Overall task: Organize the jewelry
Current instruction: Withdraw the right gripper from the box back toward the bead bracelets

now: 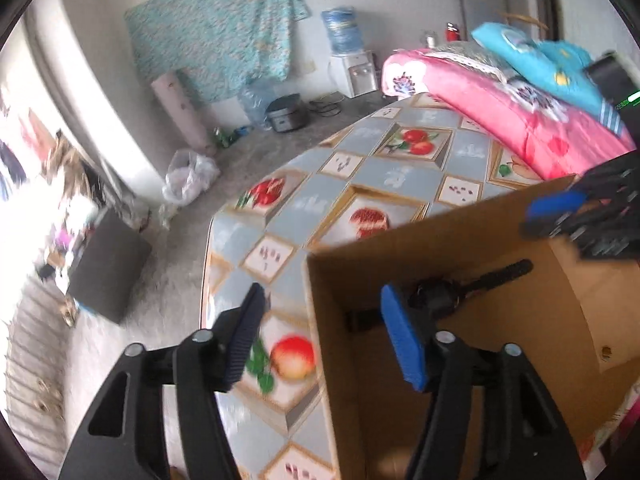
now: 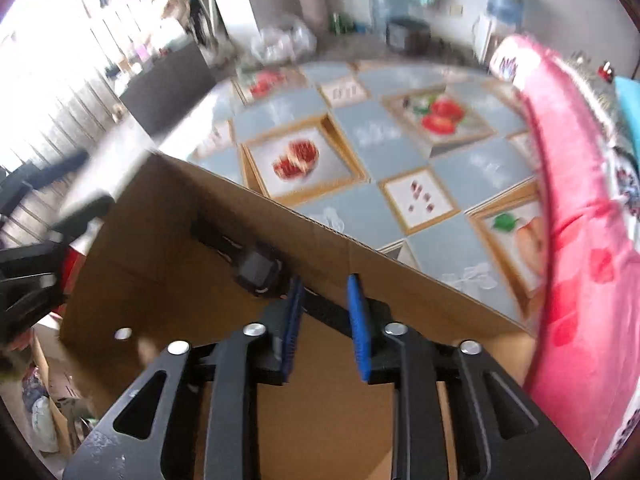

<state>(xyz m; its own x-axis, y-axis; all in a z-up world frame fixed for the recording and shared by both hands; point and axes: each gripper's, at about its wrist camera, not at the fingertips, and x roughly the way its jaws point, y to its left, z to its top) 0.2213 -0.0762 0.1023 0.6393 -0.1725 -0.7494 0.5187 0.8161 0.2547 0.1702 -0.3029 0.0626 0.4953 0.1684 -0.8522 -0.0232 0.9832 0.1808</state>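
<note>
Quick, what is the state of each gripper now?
Left gripper: open, holding nothing.
Right gripper: open, above the watch, not gripping it.

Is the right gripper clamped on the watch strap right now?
No, the right gripper stands open above the black watch, which lies loose in the cardboard box.

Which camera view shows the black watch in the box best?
The right wrist view: the watch shows its square face and lies nearly uncovered along the box wall. In the left wrist view, the left gripper's blue finger partly covers it.
</note>
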